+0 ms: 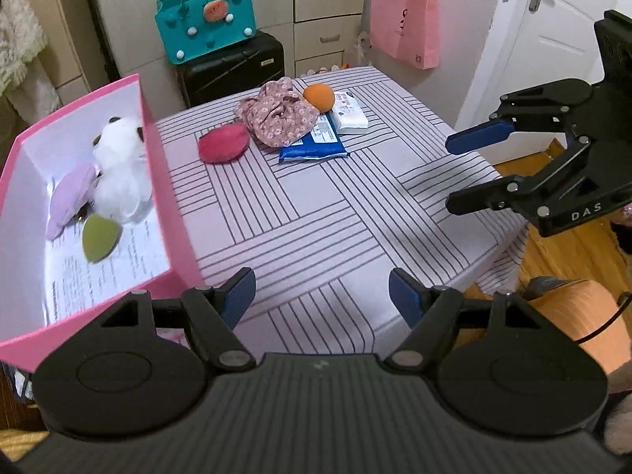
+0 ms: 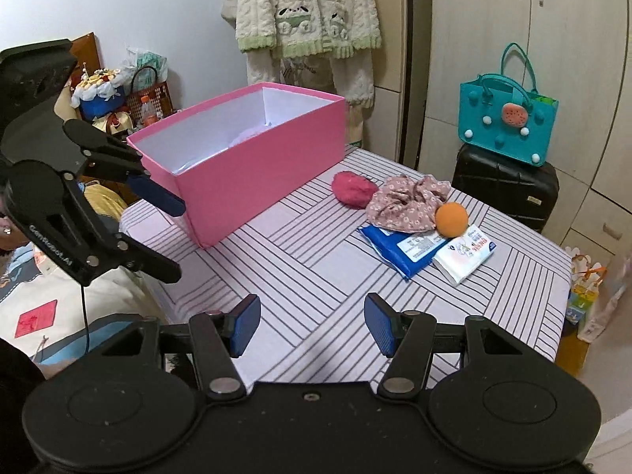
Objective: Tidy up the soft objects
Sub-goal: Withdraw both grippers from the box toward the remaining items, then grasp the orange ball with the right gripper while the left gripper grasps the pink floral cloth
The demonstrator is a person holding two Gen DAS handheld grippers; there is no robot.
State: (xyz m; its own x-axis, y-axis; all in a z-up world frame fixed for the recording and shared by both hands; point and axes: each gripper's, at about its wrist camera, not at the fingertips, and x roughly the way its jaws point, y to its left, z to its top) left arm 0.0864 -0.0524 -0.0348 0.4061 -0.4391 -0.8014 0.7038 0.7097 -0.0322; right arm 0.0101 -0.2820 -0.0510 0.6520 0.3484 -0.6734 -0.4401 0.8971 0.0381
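A pink box [image 1: 158, 181] [image 2: 256, 181] stands on the left of the striped table [image 1: 316, 213]. Inside it lie a white plush toy [image 1: 118, 166], a lilac pad [image 1: 71, 197] and a green sponge [image 1: 98, 237]. Farther back on the table are a red round cushion [image 1: 223, 144] [image 2: 353, 189], a floral cloth [image 1: 276, 114] [image 2: 407, 201], an orange ball [image 1: 319, 96] [image 2: 450, 219], a blue pack [image 1: 316, 146] [image 2: 399, 249] and a white tissue pack [image 1: 349, 112] [image 2: 466, 254]. My left gripper [image 1: 322, 296] [image 2: 177, 239] hovers open by the box's near corner. My right gripper [image 2: 312, 324] [image 1: 452, 173] is open over the near table edge, holding nothing.
A teal bag [image 1: 205, 19] sits on a black suitcase [image 1: 237, 67] behind the table. A pink paper bag [image 1: 407, 31] hangs by a white door [image 1: 553, 39]. Wooden floor [image 1: 572, 252] lies to the right of the table. A knitted garment [image 2: 308, 8] hangs behind the box.
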